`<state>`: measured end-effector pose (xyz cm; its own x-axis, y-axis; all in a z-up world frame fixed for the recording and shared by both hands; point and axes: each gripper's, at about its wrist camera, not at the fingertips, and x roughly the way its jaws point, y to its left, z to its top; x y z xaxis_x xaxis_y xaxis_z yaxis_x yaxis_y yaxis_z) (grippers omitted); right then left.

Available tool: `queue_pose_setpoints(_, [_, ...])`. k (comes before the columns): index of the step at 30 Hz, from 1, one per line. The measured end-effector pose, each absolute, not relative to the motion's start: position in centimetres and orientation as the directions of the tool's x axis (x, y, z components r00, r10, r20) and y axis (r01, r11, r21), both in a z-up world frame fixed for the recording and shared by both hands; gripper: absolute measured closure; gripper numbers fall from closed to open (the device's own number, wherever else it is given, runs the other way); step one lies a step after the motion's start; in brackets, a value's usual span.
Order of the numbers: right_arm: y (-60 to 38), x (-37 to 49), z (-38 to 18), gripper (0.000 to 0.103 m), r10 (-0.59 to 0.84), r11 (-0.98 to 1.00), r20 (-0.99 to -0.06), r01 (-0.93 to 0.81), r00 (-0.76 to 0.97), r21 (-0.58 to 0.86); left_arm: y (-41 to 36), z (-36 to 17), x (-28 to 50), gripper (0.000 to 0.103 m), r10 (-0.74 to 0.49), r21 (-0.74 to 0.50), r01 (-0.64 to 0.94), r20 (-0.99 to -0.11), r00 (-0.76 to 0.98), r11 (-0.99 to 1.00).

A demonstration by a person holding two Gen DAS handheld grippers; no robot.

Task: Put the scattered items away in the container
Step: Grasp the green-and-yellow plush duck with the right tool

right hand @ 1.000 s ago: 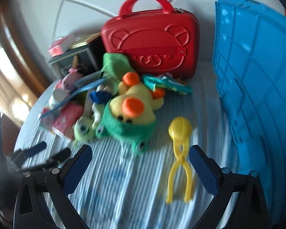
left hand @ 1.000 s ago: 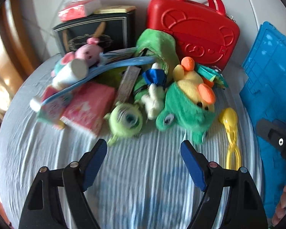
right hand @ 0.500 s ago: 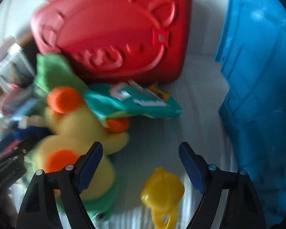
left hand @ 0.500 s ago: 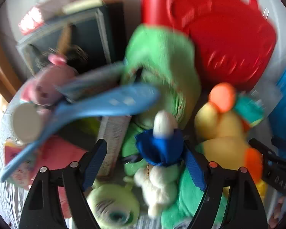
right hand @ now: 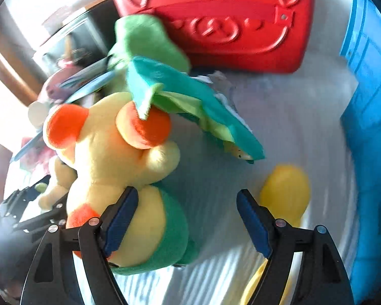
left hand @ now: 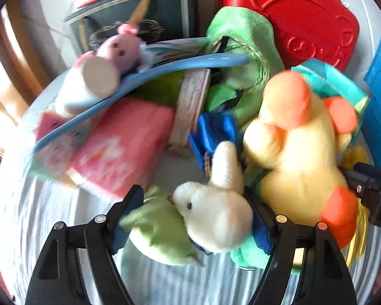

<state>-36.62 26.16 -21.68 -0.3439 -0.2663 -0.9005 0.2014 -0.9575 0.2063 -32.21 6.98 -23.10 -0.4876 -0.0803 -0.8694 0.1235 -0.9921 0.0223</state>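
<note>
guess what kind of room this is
Probably a child's bedroom or playroom at home: plush toys such as a yellow duck and a white bunny lie heaped on a striped bedcover beside a red toy suitcase.

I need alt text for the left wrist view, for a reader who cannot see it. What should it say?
The left gripper, jaws closing, straddles a white plush toy and a pale green plush on a striped cloth. A yellow duck plush lies right; a pink box and red case behind.

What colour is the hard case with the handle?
Red; the case shows best in the right wrist view.
</note>
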Motion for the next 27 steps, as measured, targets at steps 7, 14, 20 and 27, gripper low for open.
queue_pose_setpoints(7, [24.9, -28.4, -21.7, 0.022, -0.386, -0.897, -0.904, 0.303, -0.181, 0.322, 4.4, -19.4, -27.5, 0.027, -0.065, -0.032, 0.174, -0.850, -0.523, -0.984])
queue_pose_setpoints(14, [28.4, -25.7, -19.3, 0.022, -0.233, -0.965, -0.898, 0.204, -0.373, 0.166, 7.8, -17.9, -22.4, 0.026, 0.034, -0.126, 0.135, -0.842, -0.539, -0.983])
queue_pose_setpoints(20, [32.2, -23.2, -18.9, 0.022, -0.195, -0.977, -0.892, 0.160, -0.407, 0.141, 13.9, -20.7, -21.2, 0.025, 0.087, -0.148, 0.087, -0.866, -0.492, -0.985])
queue_pose_setpoints(27, [32.0, -22.7, -20.1, 0.017, -0.239, -0.958, -0.883, 0.249, -0.403, 0.145, 13.2, -25.1, -21.1, 0.024, -0.044, -0.003, 0.110, -0.905, -0.423, -0.994])
